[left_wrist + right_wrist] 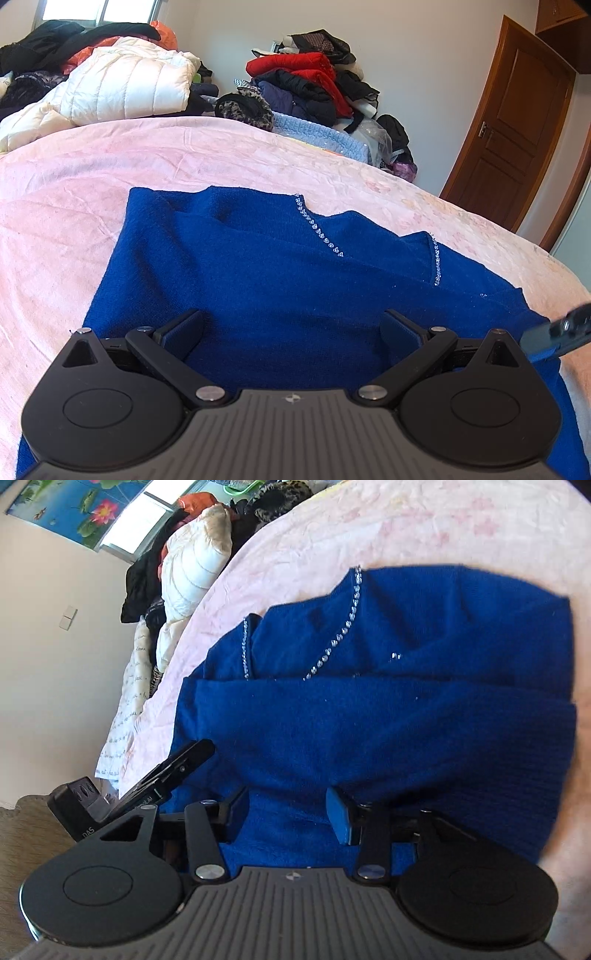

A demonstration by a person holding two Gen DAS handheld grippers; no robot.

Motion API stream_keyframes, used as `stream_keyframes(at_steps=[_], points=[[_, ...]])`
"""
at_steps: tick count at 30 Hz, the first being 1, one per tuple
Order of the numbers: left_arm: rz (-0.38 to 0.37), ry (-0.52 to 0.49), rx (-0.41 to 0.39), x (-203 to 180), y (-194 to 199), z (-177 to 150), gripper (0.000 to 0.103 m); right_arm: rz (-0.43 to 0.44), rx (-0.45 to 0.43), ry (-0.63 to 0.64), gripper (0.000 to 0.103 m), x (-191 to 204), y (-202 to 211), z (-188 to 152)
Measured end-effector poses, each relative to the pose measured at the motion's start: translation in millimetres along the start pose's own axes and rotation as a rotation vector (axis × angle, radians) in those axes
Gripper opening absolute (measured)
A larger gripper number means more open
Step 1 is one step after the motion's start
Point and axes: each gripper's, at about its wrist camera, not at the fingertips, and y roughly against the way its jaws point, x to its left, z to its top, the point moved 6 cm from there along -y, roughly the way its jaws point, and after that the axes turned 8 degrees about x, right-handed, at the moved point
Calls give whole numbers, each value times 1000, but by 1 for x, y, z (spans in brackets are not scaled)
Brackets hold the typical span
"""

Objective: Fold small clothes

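Lying partly folded on the pink bed (110, 177), the blue sweater (280, 266) reaches the near edge; the left hand-held gripper (293, 332) hovers over it, fingers wide apart. The right hand-held gripper (286, 812) also stands parted above the cloth; clothes (303, 81) pile at the far edge.

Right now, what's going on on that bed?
A person with a gripper in each hand is folding a blue sweater on a pink bedspread. It already lies partly folded, one layer laid across the part with the sparkly trim. The left gripper and the right gripper are both open at its near edge, holding nothing. Piles of other clothes sit at the far side.
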Motion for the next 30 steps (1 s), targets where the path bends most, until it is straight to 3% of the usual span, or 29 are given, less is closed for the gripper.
stream_keyframes(at_steps=[3,4,6,7,8,10,12,14,15,18,19,21,22,23,26,30], points=[[-3,5,-2,0,1,0,103,64,-63,7,67,8,3,13],[-2,3,-1,1,1,0,103,62,-67,2,71,8,-1,17],[0,1,-1,1,1,0,103,-7,-73,-7,70,-3,-13,28],[1,0,-1,0,1,0,103,-53,-82,-18,62,-12,-20,33],[2,1,0,0,1,0,103,-28,-107,-28,52,-18,-19,37],[3,1,0,0,1,0,103,40,-131,-116,48,-33,-15,42],[4,-1,1,-1,1,0,103,32,-170,-167,44,-39,-6,40],[3,1,1,-1,1,0,103,-3,-208,-146,54,-32,6,29],[3,1,1,-1,1,0,103,-5,-209,-106,54,-24,11,21],[4,-1,1,-1,1,0,103,-6,-194,-16,68,-12,14,1],[4,-1,1,-1,1,0,103,-52,-184,-2,70,-12,9,-2],[4,0,2,-1,1,0,103,-125,-184,27,60,-24,6,-12],[4,0,1,-1,1,0,103,-117,-210,20,54,-28,10,-14],[5,-1,2,-1,1,0,103,-97,-226,-17,55,-30,16,-18],[11,-7,4,-1,0,0,103,-35,-291,-89,68,-26,39,-41],[15,-10,6,-1,0,1,103,40,-307,-115,70,-16,53,-97]])
